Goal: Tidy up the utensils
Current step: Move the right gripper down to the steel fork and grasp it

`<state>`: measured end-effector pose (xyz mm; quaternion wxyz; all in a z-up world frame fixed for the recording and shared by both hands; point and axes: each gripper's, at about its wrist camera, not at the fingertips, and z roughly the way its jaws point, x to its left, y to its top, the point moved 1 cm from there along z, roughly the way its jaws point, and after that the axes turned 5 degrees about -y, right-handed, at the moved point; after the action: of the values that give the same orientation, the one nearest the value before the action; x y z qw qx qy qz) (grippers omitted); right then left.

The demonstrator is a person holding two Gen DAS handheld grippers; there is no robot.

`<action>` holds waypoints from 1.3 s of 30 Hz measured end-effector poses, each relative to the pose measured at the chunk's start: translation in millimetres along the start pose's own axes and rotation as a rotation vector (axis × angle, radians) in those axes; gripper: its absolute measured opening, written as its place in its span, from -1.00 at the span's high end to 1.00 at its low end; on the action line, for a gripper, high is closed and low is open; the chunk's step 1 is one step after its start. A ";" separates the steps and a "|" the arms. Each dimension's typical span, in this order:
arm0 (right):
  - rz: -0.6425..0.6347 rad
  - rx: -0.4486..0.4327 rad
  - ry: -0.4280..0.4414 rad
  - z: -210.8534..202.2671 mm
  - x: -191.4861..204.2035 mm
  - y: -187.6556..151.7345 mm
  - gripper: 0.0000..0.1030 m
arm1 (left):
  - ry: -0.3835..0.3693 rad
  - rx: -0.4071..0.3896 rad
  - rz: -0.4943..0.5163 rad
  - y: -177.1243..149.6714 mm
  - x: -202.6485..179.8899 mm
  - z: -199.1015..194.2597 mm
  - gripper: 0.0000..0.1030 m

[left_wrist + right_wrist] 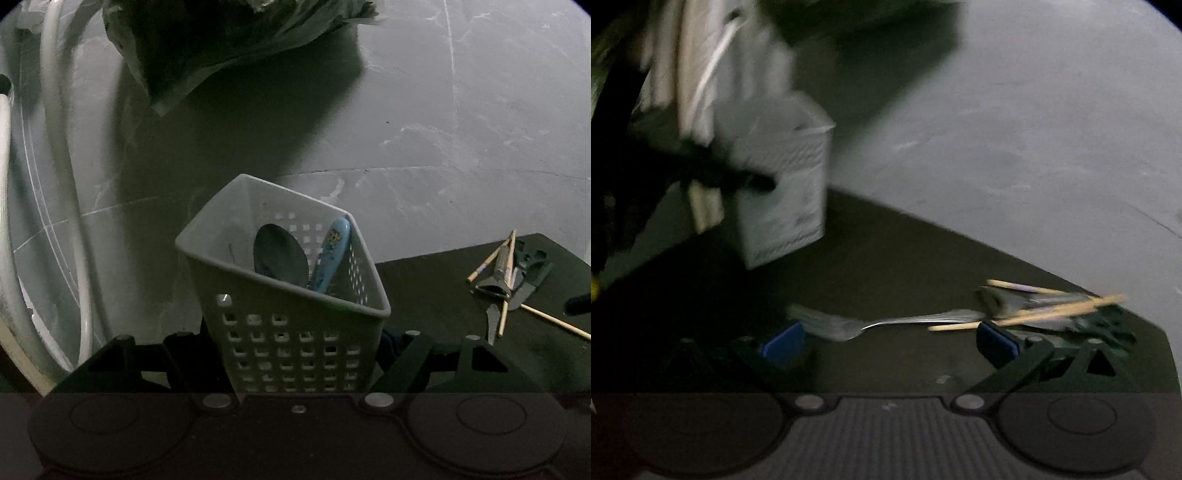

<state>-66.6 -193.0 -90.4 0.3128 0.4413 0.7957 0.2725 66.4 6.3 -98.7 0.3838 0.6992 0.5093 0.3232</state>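
Now my left gripper (299, 354) clamps the pale perforated plastic basket (284, 288) steady, while my right gripper (886, 341), jaws wide, straddles the silver metal fork (886, 325) lying between them.

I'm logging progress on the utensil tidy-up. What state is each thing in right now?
Basket: upright, clamped by the left tool.
Spoon: standing in the basket, bowl up.
Blue-handled utensil: leaning in the basket beside the spoon.
Fork: lying flat on the dark table.
Chopsticks: loose, scattered on the pile.
Right tool: open, empty, fingers either side of the fork.
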 end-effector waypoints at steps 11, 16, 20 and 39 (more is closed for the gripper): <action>-0.128 -0.024 -0.038 40.6 33.0 -1.7 -0.57 | -0.038 0.020 0.014 -11.1 -0.9 -25.1 -0.52; -0.129 -0.037 -0.011 51.9 32.2 2.2 -0.49 | -0.044 0.023 0.014 -14.0 -3.7 -30.4 -0.52; -0.119 -0.038 0.029 59.4 32.9 5.0 -0.02 | -0.044 0.025 0.009 -14.9 -4.2 -32.9 -0.52; -0.233 -0.043 0.053 75.9 49.0 17.8 0.73 | -0.042 0.026 0.006 -15.8 -4.6 -34.2 -0.52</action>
<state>-21.4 -130.0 -140.2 0.3307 0.3318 0.8435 0.2629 29.0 11.9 -95.7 0.3844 0.7122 0.5031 0.3031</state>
